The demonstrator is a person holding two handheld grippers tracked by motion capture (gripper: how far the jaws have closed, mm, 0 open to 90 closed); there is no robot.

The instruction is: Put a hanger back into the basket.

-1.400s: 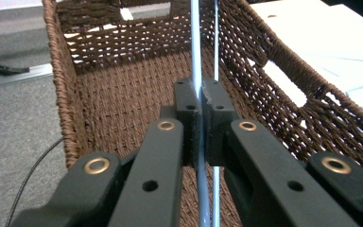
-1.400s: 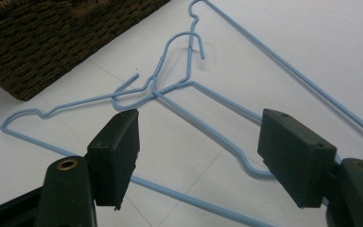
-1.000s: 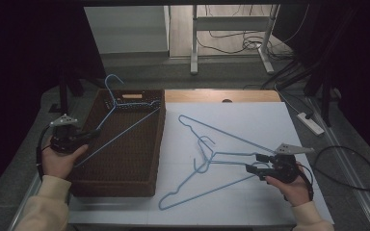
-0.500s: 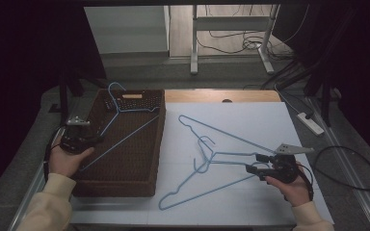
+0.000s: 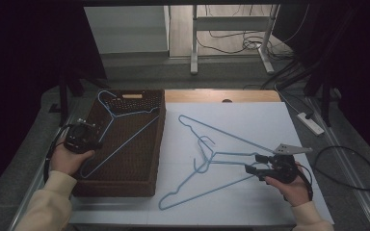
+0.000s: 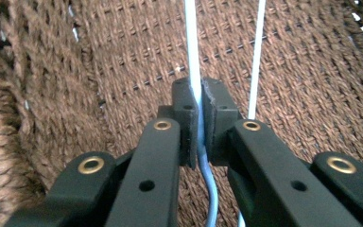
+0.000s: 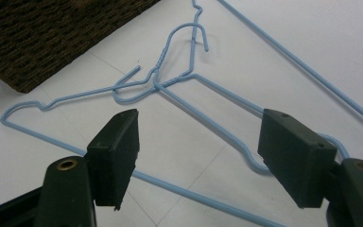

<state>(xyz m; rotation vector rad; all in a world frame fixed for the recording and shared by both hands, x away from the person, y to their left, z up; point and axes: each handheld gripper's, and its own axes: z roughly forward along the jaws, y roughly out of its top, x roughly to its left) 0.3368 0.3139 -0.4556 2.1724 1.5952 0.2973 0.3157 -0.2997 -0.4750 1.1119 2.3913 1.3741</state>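
Here the left gripper point(image 5: 80, 138) sat at the left-centre of the high view, over the left rim of a brown woven basket point(image 5: 139, 185), its jaws pinched together on the thin blue wire of a hanger point(image 5: 125, 113) that lay slanted inside the basket, hook toward the upper left of the frame. The left gripper view showed what the high view could not: the pads point(image 6: 185, 106) pressed on the wire from both sides, the basket's weave close behind, and a second strand of the same hanger just to the right.

The right gripper point(image 5: 256, 168) rested low at the lower right of the high view on the white table point(image 5: 270, 118), jaws spread wide with nothing pressed between them. In the right gripper view a bend of one hanger ran just by the right-hand pad point(image 7: 295, 156), whether touching it I cannot tell, while the left-hand pad stood clear of any wire. Two more hangers point(image 5: 207, 159) lay crossed on the white surface at mid-frame, their hooks tangled close together, directly ahead of that gripper.

The basket's right wall met the white surface's left edge. Bare table lay toward the upper right; a power strip point(image 5: 310, 122) and cables sat beyond the right edge.
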